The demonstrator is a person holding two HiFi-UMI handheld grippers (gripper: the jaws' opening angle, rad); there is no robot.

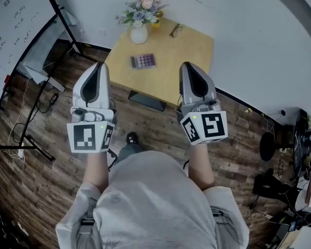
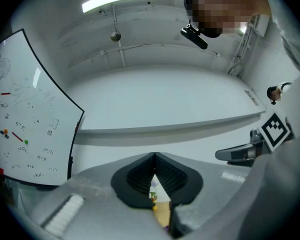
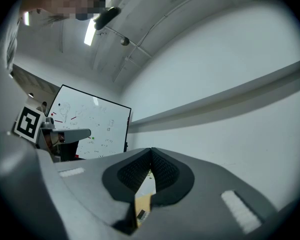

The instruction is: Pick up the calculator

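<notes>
The calculator [image 1: 143, 61], small with purple keys, lies on a light wooden table [image 1: 192, 51] ahead of me. My left gripper [image 1: 99, 65] is held in the air short of the table's near left edge, jaws shut with nothing between them. At the table's near right edge my right gripper [image 1: 185, 65] hangs the same way, shut and empty. In the left gripper view the pads [image 2: 165, 176] meet at the tip, and only a sliver of table shows below them. The right gripper view shows its pads [image 3: 162, 176] closed likewise.
A white vase of flowers [image 1: 139, 32] and a pair of glasses [image 1: 175, 30] stand at the table's far side. A whiteboard [image 1: 10, 25] on a black stand is at the left. Cables and dark gear [image 1: 280, 154] lie on the wooden floor at the right.
</notes>
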